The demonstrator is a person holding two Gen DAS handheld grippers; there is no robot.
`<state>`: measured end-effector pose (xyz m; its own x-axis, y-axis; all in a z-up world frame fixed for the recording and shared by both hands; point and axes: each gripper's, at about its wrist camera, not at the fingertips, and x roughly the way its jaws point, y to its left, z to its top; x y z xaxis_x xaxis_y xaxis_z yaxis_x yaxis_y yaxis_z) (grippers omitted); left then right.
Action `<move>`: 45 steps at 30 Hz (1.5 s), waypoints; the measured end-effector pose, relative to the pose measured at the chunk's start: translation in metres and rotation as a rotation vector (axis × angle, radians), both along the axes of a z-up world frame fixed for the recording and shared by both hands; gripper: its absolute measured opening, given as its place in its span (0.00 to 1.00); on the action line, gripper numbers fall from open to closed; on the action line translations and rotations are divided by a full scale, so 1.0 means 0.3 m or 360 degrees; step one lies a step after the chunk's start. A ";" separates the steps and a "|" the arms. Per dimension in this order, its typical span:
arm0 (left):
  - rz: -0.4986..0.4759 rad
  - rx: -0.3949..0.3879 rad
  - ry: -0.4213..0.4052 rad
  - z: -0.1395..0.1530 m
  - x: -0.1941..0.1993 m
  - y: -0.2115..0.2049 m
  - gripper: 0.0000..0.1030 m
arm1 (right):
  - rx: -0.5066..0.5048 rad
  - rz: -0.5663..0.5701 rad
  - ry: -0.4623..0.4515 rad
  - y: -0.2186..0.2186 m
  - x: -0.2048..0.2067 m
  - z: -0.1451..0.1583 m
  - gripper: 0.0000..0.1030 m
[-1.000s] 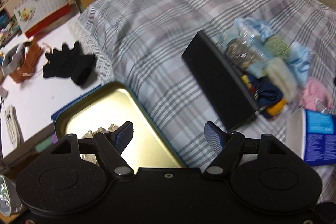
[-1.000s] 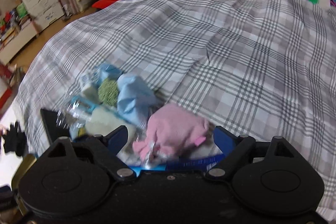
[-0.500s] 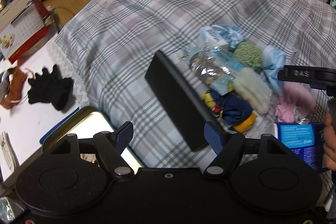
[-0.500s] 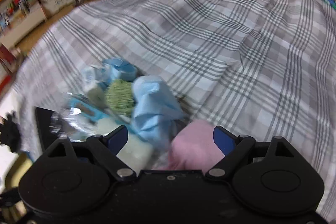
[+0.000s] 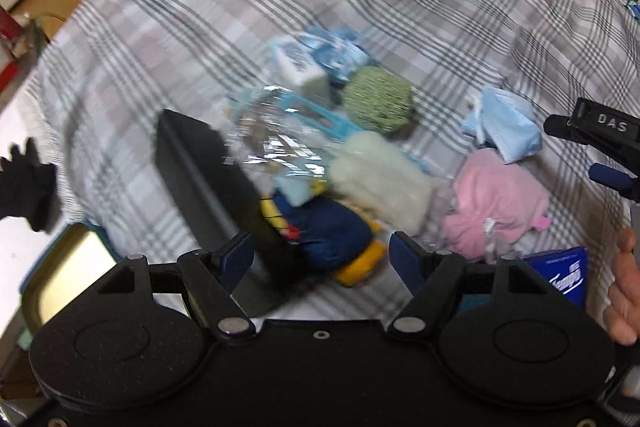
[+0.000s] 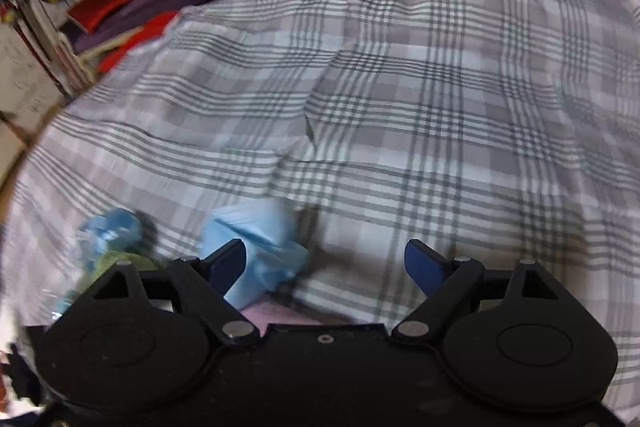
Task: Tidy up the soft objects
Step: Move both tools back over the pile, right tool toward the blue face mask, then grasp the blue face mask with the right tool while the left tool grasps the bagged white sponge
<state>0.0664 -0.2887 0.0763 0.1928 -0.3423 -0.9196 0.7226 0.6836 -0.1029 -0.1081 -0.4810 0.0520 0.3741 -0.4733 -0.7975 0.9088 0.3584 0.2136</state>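
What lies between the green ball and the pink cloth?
In the left wrist view, a cream fluffy piece lies between the green ball and the pink cloth, touching neither clearly because of blur.

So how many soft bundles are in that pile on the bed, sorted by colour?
Light blue bundle: 1
Pink bundle: 1
Green bundle: 1
Cream bundle: 1
Navy and yellow bundle: 1
Total: 5, leaving out the blurred packets.
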 end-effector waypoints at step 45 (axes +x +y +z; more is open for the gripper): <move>0.0093 -0.0119 0.0189 0.040 0.146 -0.246 0.33 | -0.0118 0.0295 0.0130 0.015 0.163 -0.079 0.98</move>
<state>0.1102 -0.3623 0.0883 0.1058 -0.4023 -0.9094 0.6617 0.7111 -0.2377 -0.0592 -0.4765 0.0283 0.3960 -0.4608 -0.7943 0.8390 0.5331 0.1090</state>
